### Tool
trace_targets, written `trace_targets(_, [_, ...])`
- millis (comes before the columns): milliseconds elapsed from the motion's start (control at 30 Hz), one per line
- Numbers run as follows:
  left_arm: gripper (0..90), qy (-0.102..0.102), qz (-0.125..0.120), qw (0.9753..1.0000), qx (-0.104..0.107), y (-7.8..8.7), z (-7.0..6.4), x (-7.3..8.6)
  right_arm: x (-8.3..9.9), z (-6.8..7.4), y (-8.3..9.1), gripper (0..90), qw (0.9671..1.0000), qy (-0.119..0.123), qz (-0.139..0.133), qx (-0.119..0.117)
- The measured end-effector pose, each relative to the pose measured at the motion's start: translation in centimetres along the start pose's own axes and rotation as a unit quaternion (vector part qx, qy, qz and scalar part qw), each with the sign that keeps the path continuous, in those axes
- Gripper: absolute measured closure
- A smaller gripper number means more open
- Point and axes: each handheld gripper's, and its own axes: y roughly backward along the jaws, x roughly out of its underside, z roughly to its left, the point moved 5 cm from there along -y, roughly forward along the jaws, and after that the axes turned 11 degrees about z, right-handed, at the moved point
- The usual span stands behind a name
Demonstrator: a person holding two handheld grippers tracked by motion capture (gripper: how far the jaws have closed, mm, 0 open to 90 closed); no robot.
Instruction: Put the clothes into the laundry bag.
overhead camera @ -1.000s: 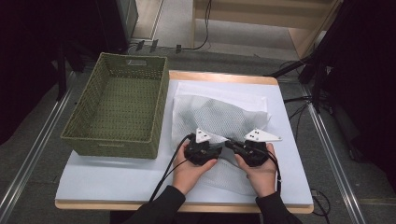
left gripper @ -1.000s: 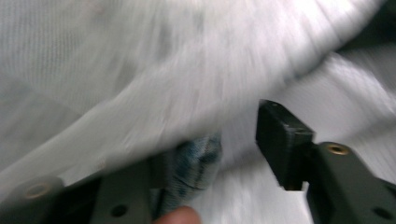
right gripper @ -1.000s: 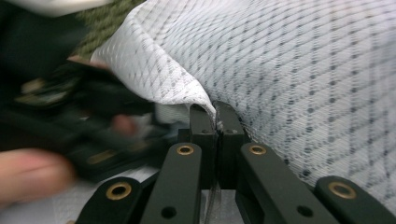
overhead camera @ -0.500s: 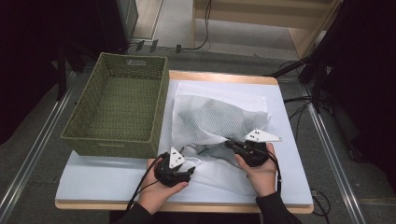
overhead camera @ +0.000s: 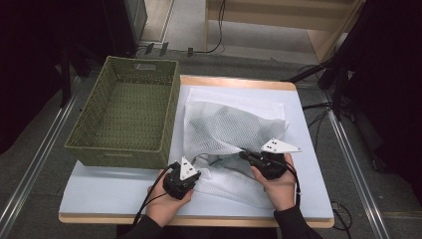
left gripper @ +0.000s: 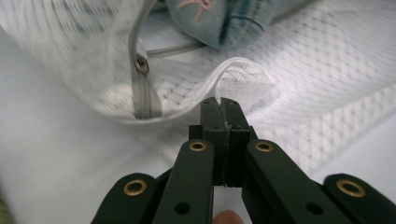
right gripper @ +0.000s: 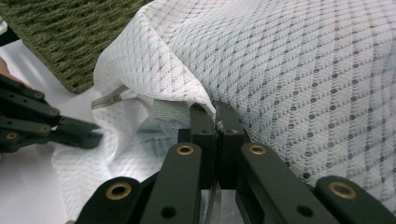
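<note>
A white mesh laundry bag [overhead camera: 229,124] lies on the white-covered table with a grey-blue garment [left gripper: 215,18] inside. My left gripper [overhead camera: 200,173] sits at the bag's near left corner, shut on the lower mesh edge [left gripper: 243,79] by the grey zipper [left gripper: 141,65]. My right gripper [overhead camera: 245,155] is shut on the bag's upper mesh edge [right gripper: 187,79], holding it raised. The bag's mouth gapes between the two grippers. In the right gripper view the left gripper [right gripper: 88,135] comes in from the left.
A green woven basket [overhead camera: 124,149] stands at the table's left, close to the bag, with nothing seen inside it. The table's front edge [overhead camera: 224,219] runs just below both hands. Cables and dark frames lie on the floor beyond.
My left gripper has moved left and toward the front edge, away from the right one, dragging the bag's lower edge. The bag's mouth has widened. The right gripper has hardly moved.
</note>
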Motion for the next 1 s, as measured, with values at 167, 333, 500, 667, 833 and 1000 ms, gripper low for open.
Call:
trace_targets(167, [90.0,-0.004,0.012,0.9975,0.069,1.3,-0.5,1.5,0.0,0.3,0.2,89.8,1.0,0.005,-0.002,-0.006])
trace_targets(333, [90.0,-0.046,0.026,0.9967,0.062,2.3,-2.2,2.9,0.0,1.3,0.6,89.7,0.9998,0.019,0.001,-0.012])
trace_targets(500, [78.5,-0.001,-0.039,0.9956,0.085,4.1,-1.7,2.4,0.3,1.9,0.7,89.7,0.9995,0.026,0.005,-0.017])
trace_targets(667, [58.1,0.005,-0.111,0.9903,0.083,5.8,-2.9,-1.1,0.2,1.9,0.5,89.7,0.9995,0.025,0.005,-0.019])
trace_targets(833, [53.0,0.004,-0.042,0.9973,0.06,1.0,-3.9,-3.3,0.1,1.9,0.5,89.7,0.9995,0.024,0.005,-0.02])
trace_targets(1000, [46.1,0.019,-0.008,0.9996,-0.021,-2.5,-3.6,-4.7,0.2,1.8,0.6,89.7,0.9995,0.022,0.004,-0.023])
